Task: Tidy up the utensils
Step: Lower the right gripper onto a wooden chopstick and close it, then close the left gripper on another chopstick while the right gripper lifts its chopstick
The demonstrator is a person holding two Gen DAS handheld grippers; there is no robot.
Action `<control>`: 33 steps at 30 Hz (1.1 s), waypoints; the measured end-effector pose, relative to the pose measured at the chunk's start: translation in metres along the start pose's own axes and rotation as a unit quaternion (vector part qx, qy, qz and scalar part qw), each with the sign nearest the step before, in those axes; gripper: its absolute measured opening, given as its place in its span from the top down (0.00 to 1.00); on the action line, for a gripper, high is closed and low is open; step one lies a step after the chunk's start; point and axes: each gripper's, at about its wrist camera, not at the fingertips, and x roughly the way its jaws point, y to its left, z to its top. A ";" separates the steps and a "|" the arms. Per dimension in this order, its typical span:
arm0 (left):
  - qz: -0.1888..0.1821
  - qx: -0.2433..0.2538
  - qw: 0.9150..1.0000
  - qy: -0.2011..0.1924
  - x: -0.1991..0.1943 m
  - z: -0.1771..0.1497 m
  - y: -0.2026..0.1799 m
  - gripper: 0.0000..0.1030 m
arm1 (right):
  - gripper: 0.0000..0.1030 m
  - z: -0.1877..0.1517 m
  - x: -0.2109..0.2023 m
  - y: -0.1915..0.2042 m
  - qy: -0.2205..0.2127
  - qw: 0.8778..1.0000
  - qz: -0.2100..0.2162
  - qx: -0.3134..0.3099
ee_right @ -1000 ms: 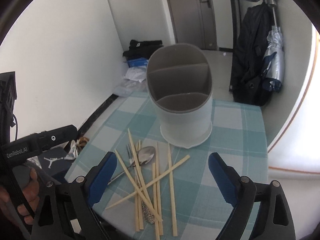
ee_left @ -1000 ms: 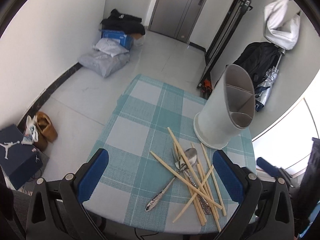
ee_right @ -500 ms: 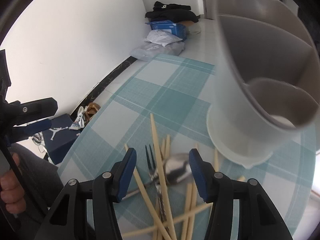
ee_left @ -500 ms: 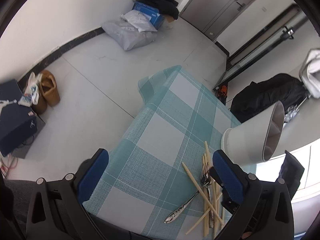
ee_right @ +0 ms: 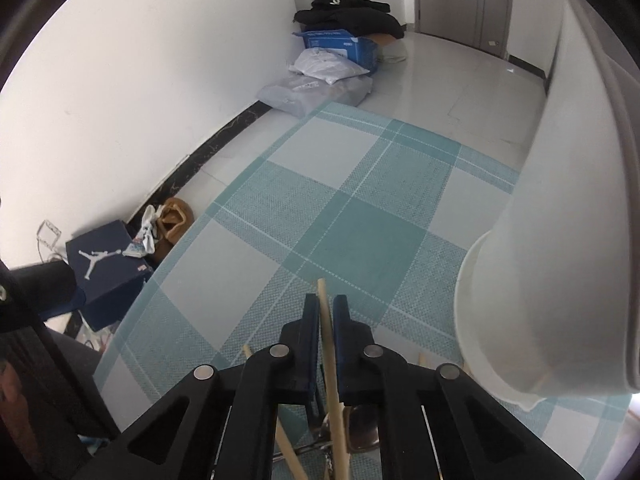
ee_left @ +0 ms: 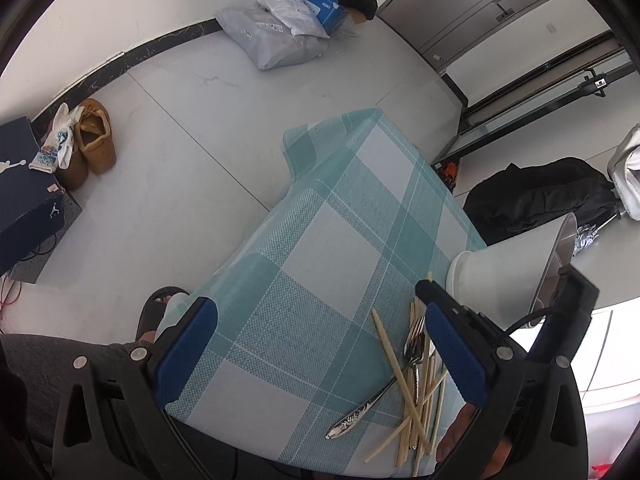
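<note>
A pile of wooden chopsticks (ee_left: 416,412), a fork (ee_left: 415,340) and a silver spoon (ee_left: 360,412) lies on the teal checked tablecloth (ee_left: 320,280). A white utensil holder (ee_left: 508,280) stands behind the pile; it also shows at the right in the right wrist view (ee_right: 560,240). My right gripper (ee_right: 327,312) is shut on one chopstick (ee_right: 330,344), low over the pile. My left gripper (ee_left: 320,344) is open and empty, above the table's near left part.
The table's left edge drops to a grey tiled floor (ee_left: 200,160) with brown shoes (ee_left: 94,140), a dark blue shoebox (ee_left: 24,192) and bags (ee_left: 276,36) by the wall. A person's sandalled foot (ee_left: 160,312) shows beside the table.
My right gripper dropped onto the pile and its jaws closed on one chopstick. My left gripper swung left, away from the pile, still open.
</note>
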 end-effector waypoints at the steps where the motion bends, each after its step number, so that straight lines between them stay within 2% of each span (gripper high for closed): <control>1: -0.001 0.001 1.000 0.004 0.001 -0.001 0.000 0.01 | 0.95 0.003 -0.002 -0.001 -0.004 1.000 0.004 0.004; 8: 0.015 0.029 0.999 0.017 0.011 -0.008 -0.011 0.02 | 0.96 0.005 -0.054 -0.002 -0.077 0.997 -0.004 -0.003; 14: 0.029 0.064 0.997 0.037 0.020 -0.020 -0.026 0.07 | 0.96 -0.005 -0.111 -0.021 -0.152 0.988 0.004 0.025; 17: 0.038 0.079 0.995 0.050 0.027 -0.027 -0.037 0.11 | 0.96 -0.016 -0.134 -0.034 -0.182 0.983 0.008 0.037; 20: 0.053 0.098 0.992 0.057 0.033 -0.032 -0.047 0.23 | 0.96 -0.029 -0.154 -0.046 -0.202 0.978 0.007 0.051; 21: 0.062 0.102 0.991 0.055 0.035 -0.034 -0.049 0.34 | 0.96 -0.033 -0.161 -0.051 -0.207 0.977 0.008 0.056; 25: 0.087 0.108 0.988 0.063 0.045 -0.036 -0.054 0.44 | 0.96 -0.048 -0.184 -0.065 -0.233 0.970 0.010 0.067; 33: 0.120 0.099 0.985 0.077 0.065 -0.034 -0.064 0.44 | 0.96 -0.067 -0.212 -0.090 -0.267 0.959 0.030 0.093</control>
